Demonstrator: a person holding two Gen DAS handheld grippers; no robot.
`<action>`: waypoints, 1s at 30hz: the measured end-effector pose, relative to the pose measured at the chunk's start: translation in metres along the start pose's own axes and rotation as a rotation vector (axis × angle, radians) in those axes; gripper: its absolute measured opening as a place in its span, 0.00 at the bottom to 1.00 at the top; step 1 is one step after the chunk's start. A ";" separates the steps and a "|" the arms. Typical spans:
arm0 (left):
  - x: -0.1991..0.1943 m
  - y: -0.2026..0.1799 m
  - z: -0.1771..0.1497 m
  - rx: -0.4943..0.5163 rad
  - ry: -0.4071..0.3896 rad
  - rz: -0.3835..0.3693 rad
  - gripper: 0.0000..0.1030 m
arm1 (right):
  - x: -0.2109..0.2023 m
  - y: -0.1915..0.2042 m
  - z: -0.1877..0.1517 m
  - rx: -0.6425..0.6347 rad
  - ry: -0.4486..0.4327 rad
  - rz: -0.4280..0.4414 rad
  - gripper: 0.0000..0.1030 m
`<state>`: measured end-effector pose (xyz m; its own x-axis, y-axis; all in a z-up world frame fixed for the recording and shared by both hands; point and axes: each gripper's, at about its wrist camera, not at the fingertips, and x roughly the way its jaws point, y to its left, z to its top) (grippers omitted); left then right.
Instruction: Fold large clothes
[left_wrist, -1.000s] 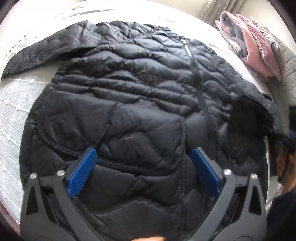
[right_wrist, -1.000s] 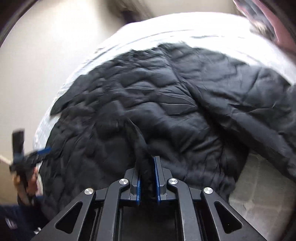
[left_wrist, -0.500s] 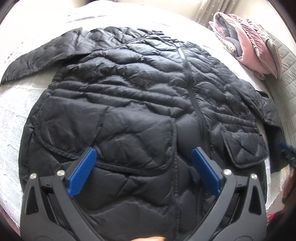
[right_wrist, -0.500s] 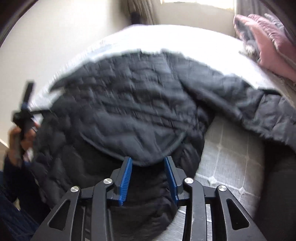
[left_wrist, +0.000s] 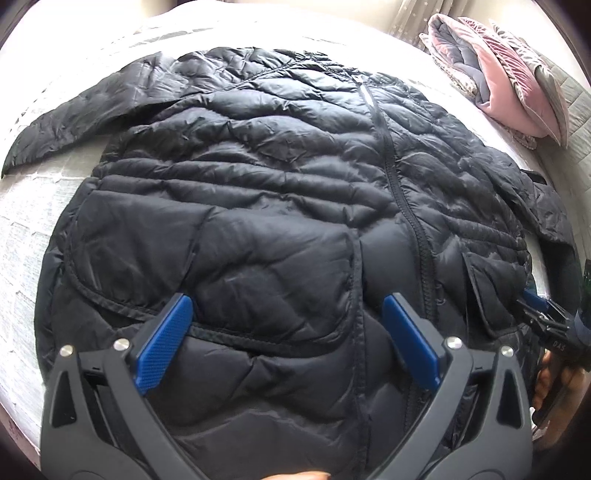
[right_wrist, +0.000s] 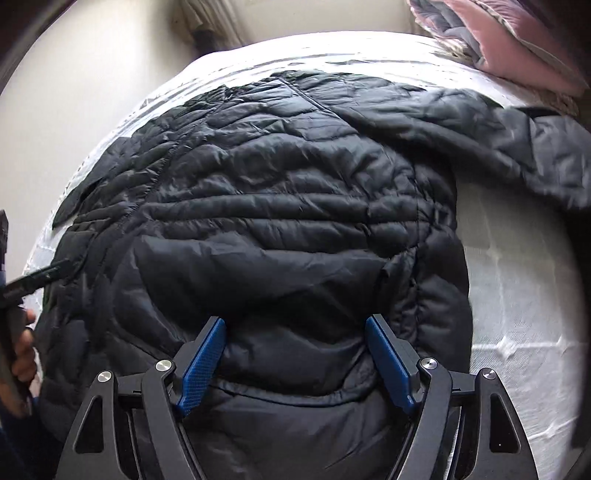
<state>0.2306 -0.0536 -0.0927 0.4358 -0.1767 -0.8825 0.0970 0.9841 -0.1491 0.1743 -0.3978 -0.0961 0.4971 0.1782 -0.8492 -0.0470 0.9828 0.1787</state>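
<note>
Overhead, both tools agape, empty.

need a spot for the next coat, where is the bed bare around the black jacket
Bare mattress lies beside the jacket, below its right sleeve, and under the left sleeve. The pink bedding crowds the far corner.

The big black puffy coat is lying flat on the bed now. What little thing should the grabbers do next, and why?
Probably reach for a sleeve and fold it in over the body. The black coat lies spread out, front up and zipped, on the bed, with both sleeves still sticking out sideways. Neither gripper holds anything: the left gripper is open above the hem, and the right gripper is opening over a pocket, nothing pinched.
</note>
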 end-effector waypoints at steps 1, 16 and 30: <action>0.000 -0.001 0.000 0.005 0.001 0.002 1.00 | 0.000 0.000 -0.002 -0.001 -0.006 -0.005 0.77; -0.005 0.002 0.004 -0.006 -0.024 -0.001 1.00 | -0.047 -0.015 -0.006 0.133 -0.104 -0.069 0.77; -0.004 0.016 0.023 -0.094 -0.056 0.017 1.00 | -0.084 -0.189 0.036 0.753 -0.392 -0.079 0.77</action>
<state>0.2513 -0.0377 -0.0809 0.4866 -0.1581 -0.8592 0.0063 0.9841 -0.1775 0.1729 -0.6001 -0.0407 0.7452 -0.0558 -0.6645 0.5203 0.6719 0.5271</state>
